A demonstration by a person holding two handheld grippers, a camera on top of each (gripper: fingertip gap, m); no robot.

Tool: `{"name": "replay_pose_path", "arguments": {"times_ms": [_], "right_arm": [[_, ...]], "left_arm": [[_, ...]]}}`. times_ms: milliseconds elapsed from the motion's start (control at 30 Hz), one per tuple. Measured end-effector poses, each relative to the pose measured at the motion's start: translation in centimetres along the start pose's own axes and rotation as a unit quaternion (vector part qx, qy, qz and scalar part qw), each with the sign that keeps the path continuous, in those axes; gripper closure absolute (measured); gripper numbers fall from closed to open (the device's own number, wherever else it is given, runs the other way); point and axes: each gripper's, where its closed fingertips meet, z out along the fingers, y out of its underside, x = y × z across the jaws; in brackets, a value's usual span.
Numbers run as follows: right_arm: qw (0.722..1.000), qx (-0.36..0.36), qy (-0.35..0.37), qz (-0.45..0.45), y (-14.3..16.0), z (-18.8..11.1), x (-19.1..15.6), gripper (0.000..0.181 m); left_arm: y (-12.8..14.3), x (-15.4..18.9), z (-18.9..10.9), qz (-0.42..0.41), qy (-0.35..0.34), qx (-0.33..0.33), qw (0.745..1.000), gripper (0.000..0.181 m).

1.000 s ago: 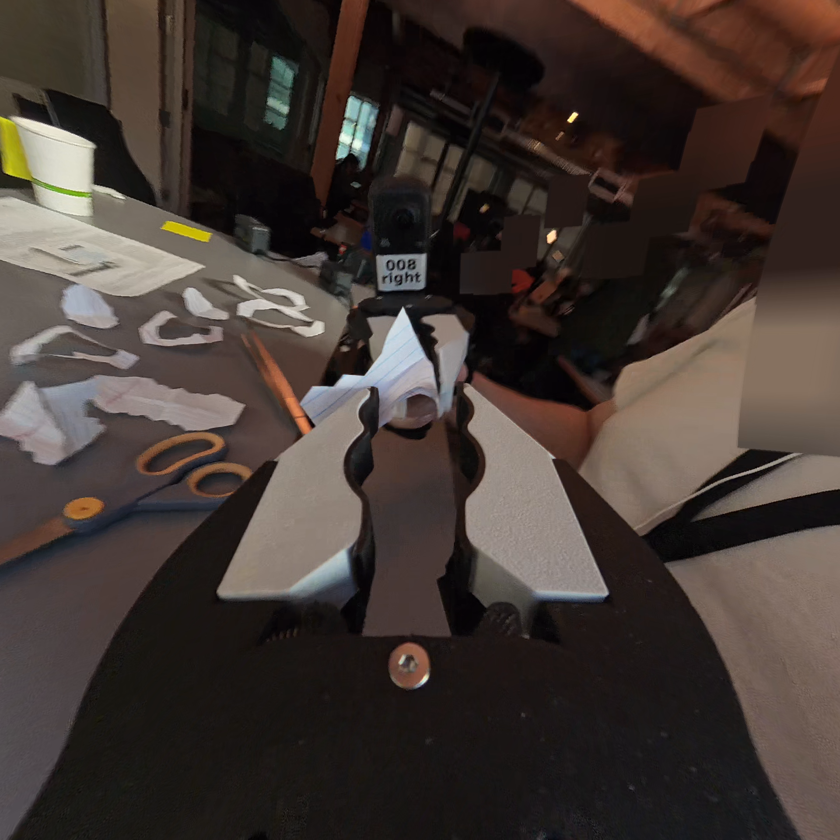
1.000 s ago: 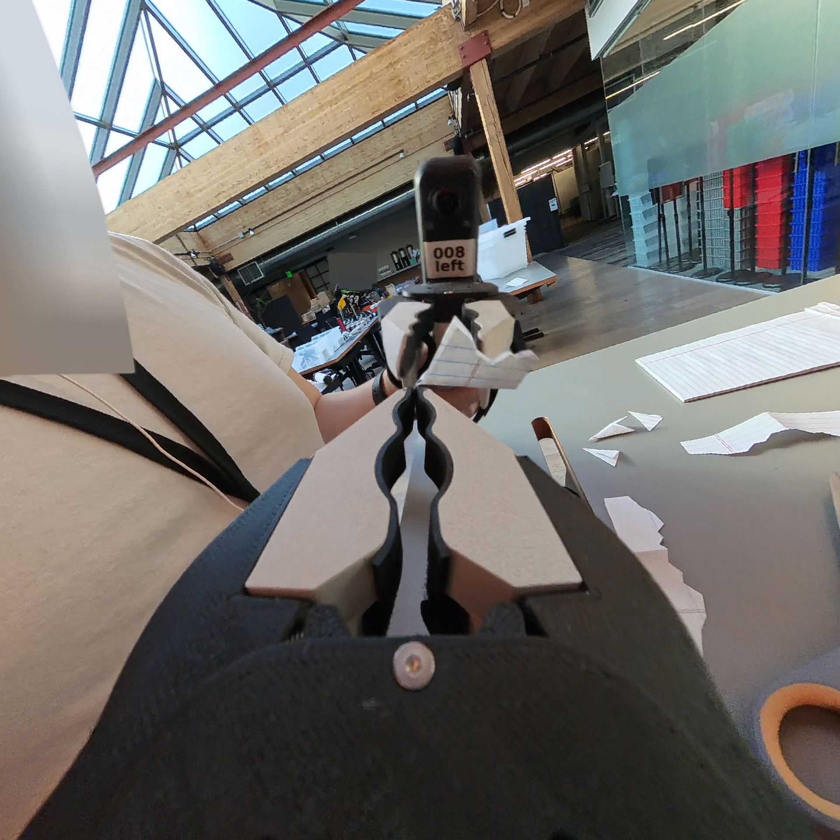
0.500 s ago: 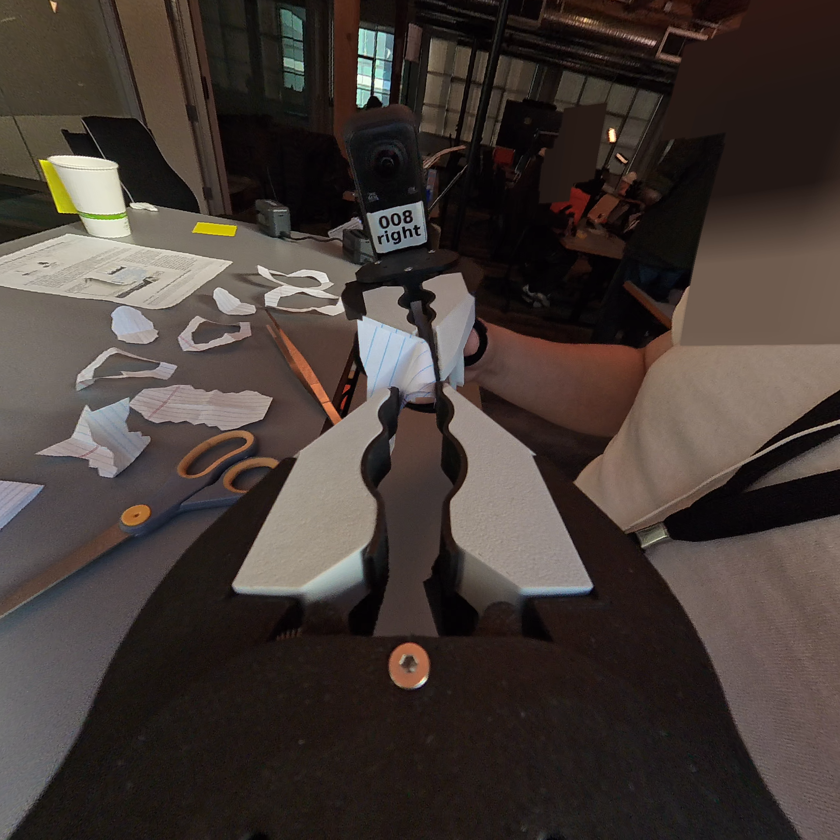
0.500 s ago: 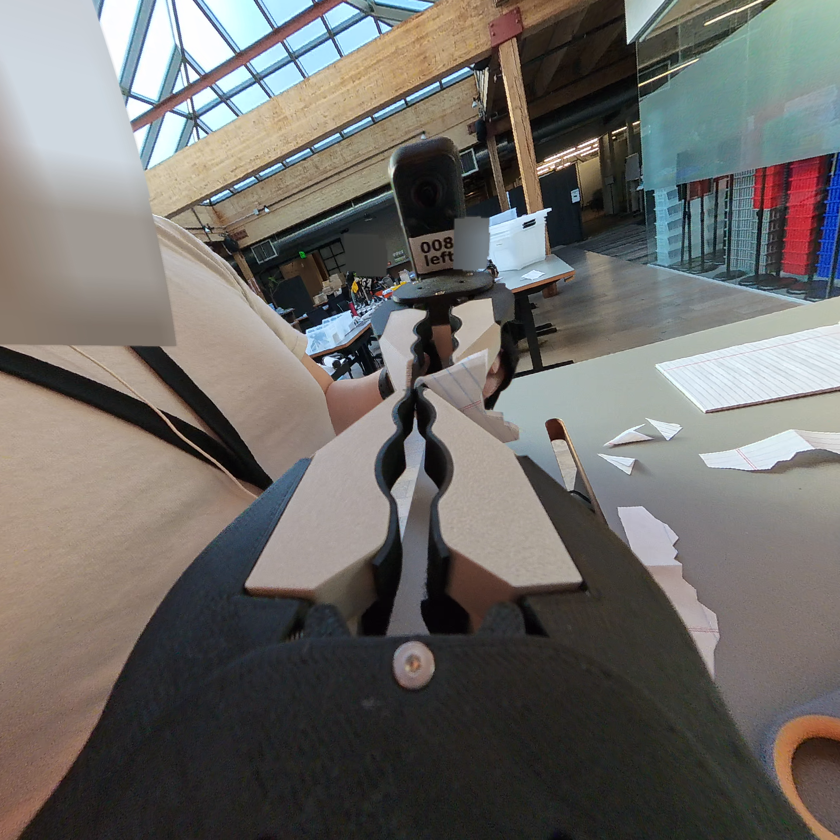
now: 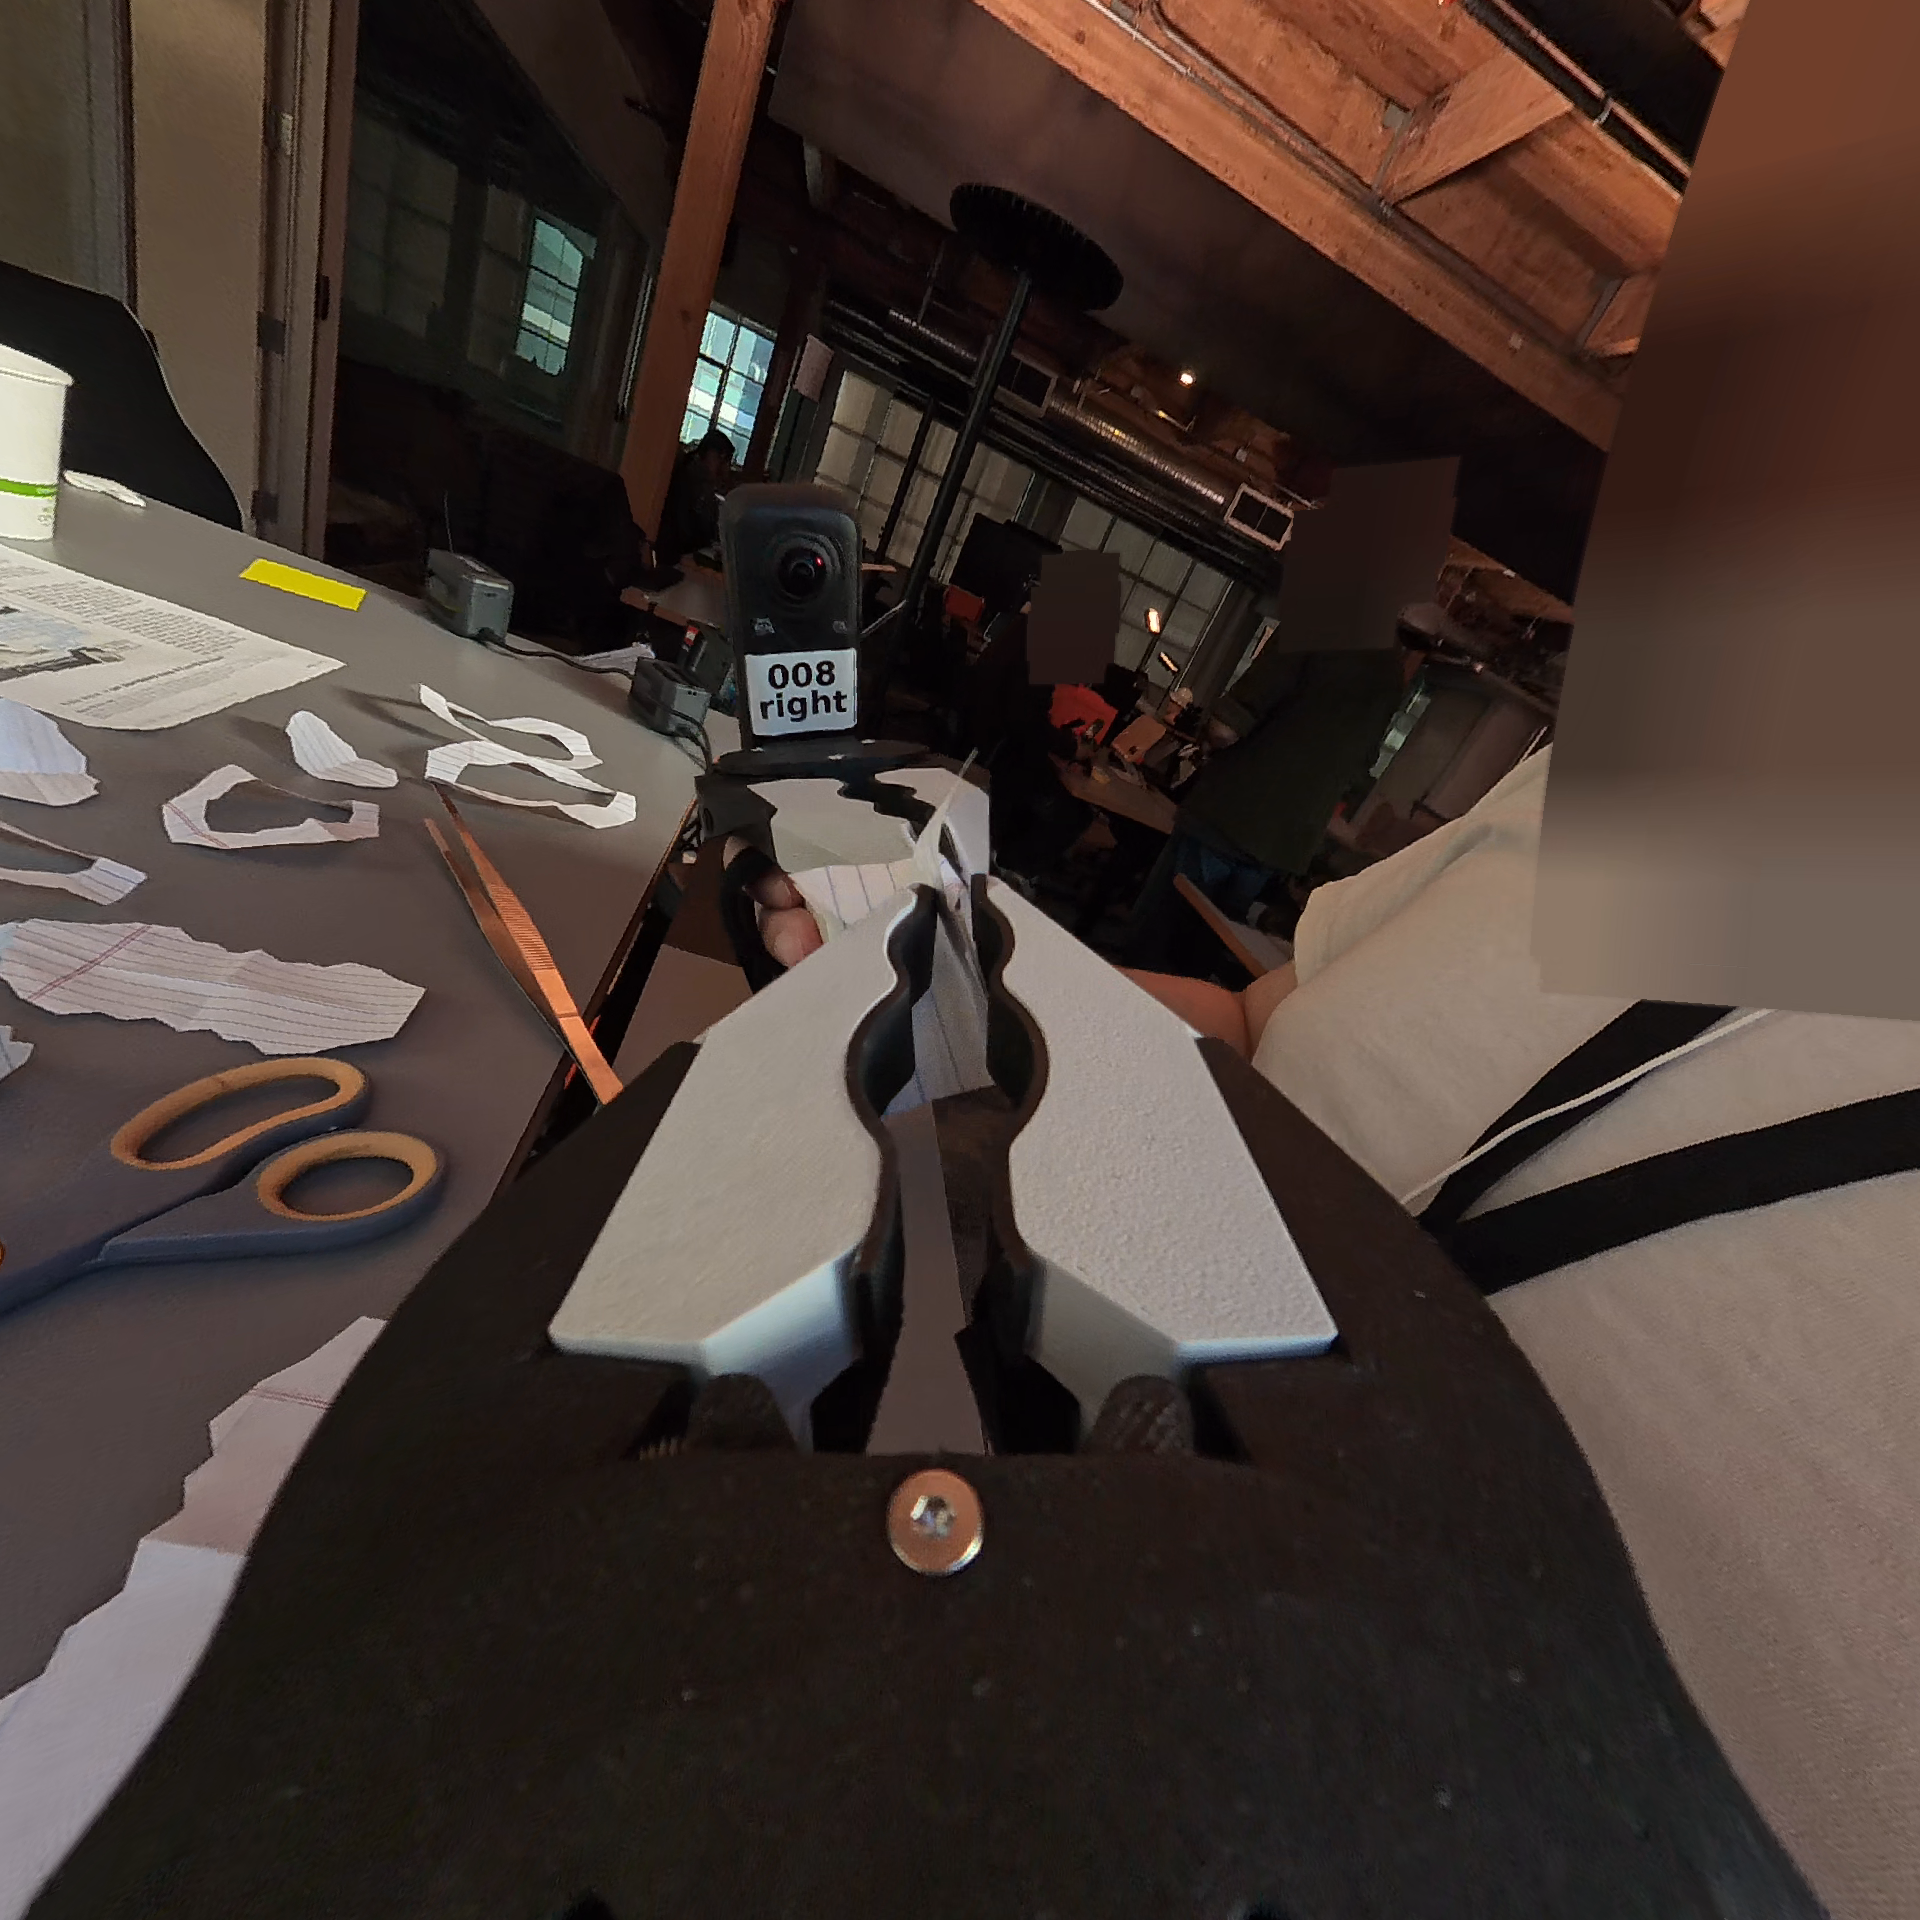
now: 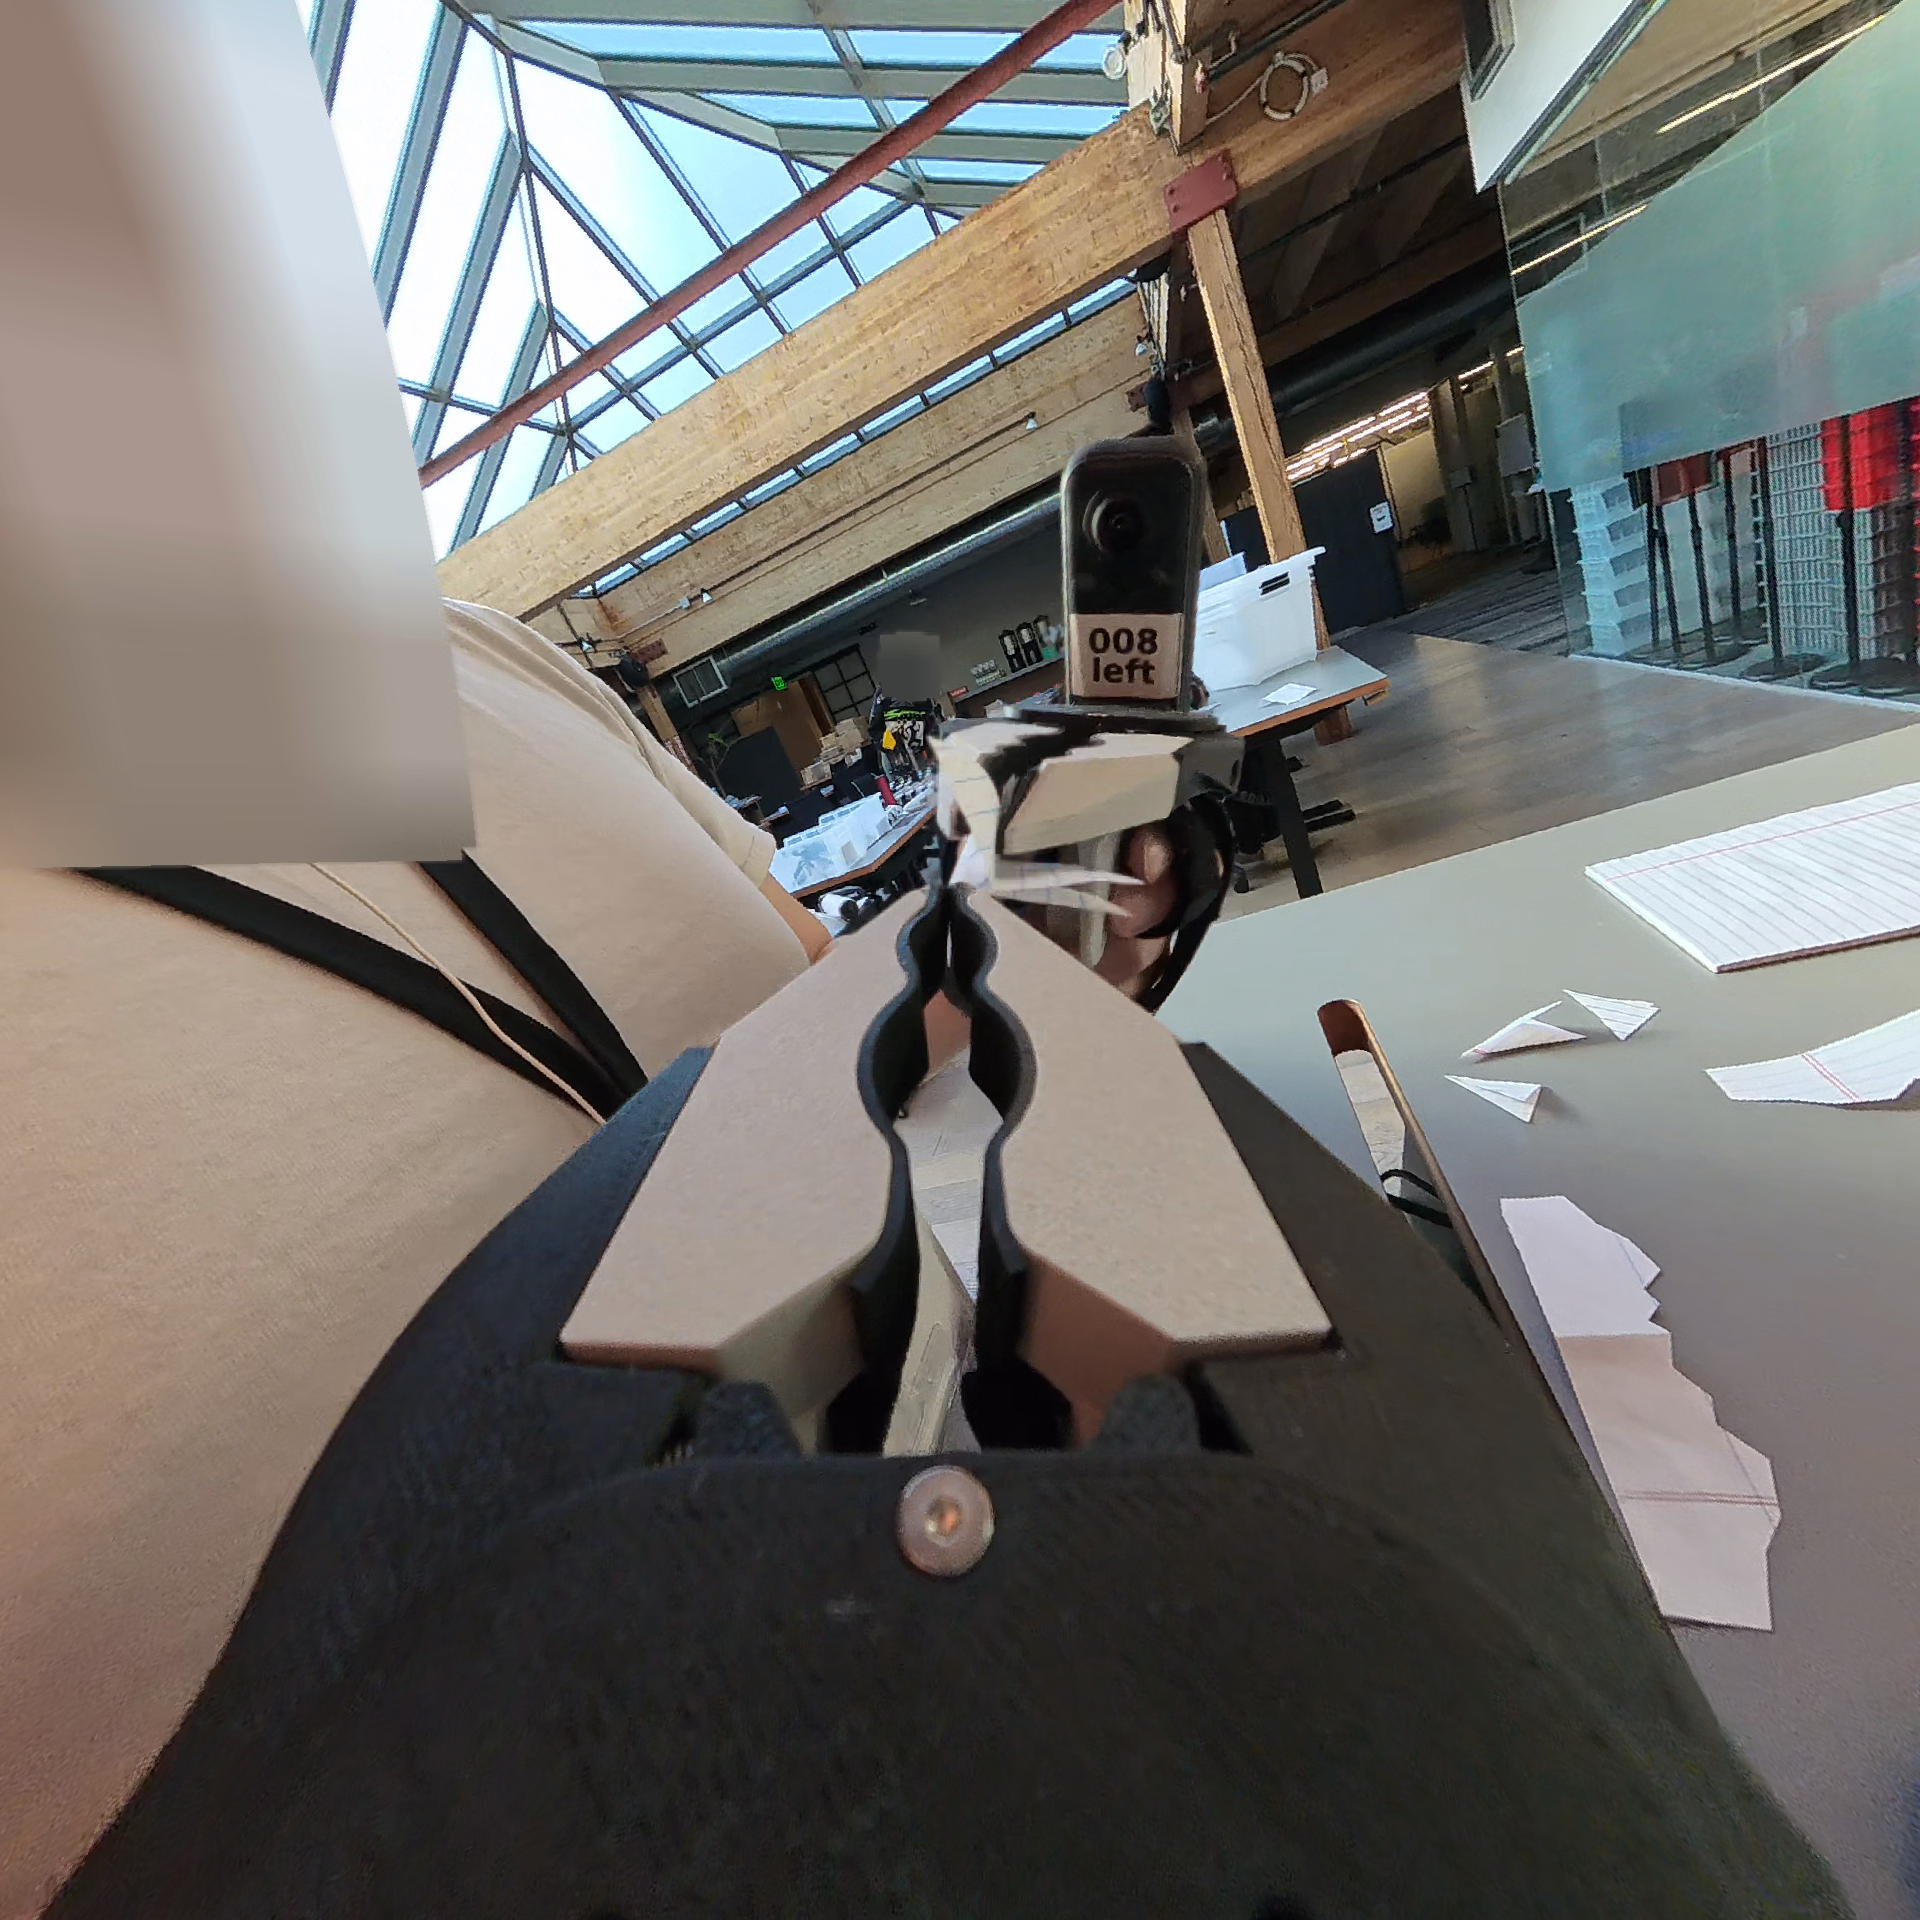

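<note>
The grey counter [image 5: 312,1299] carries torn and cut pieces of lined paper, the biggest a ragged strip [image 5: 208,982] lying flat with its long axis running left to right in the left wrist view. A lined pad [image 6: 1766,894] lies flat farther off in the right wrist view, with a torn sheet [image 6: 1642,1434] near the counter's edge. Scissors [image 5: 260,1174] with tan-lined grey handles rest near that edge, handles toward the person. A pair of tweezers [image 5: 520,945] lies beside them, its long axis running away along the counter's edge.

Off the counter, in front of the person's chest, the left gripper [image 5: 948,904] and the right gripper [image 6: 953,914] face each other tip to tip. Both sets of fingers are closed on one small scrap of lined paper [image 5: 935,997], held in the air between them. The scrap stands on edge, running lengthwise between the left gripper's fingers; its crumpled end [image 6: 971,821] sticks up between the two tips.
</note>
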Motion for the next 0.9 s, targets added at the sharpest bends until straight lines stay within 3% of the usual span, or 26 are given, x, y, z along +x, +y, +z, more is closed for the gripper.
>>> {"name": "replay_pose_path", "arguments": {"times_ms": [267, 300, 400, 500, 600, 667, 900], "right_arm": [[0.999, -0.023, 0.037, -0.009, 0.8, -0.6, 0.8, 0.181], [0.998, -0.022, 0.050, -0.007, 0.8, -0.6, 1.2, 0.181], [0.995, -0.037, 0.089, -0.014, 1.1, -0.7, 2.1, 0.181], [0.996, -0.040, 0.081, -0.016, 0.8, -0.1, 1.5, 0.181], [0.996, -0.045, 0.072, -0.028, 0.5, 0.3, 1.1, 0.181], [0.995, -0.054, 0.071, -0.044, 0.7, 0.4, 0.8, 0.181], [0.992, -0.067, 0.083, -0.061, 1.2, 0.1, 0.7, 0.181]], "left_arm": [[-3.2, -1.6, -2.8, -0.049, -0.021, 0.101, 0.993, 0.181], [-3.1, -1.7, -2.9, -0.045, -0.029, 0.097, 0.994, 0.180], [-1.6, -0.5, -1.7, 0.013, -0.045, 0.032, 0.998, 0.153], [0.8, 0.1, 0.2, 0.131, -0.091, -0.054, 0.986, 0.151], [1.4, -0.4, 0.9, 0.202, -0.130, -0.082, 0.967, 0.146], [1.6, -1.0, 0.9, 0.206, -0.144, -0.097, 0.963, 0.147], [0.5, -1.0, 0.2, 0.169, -0.136, -0.061, 0.974, 0.181]]}}
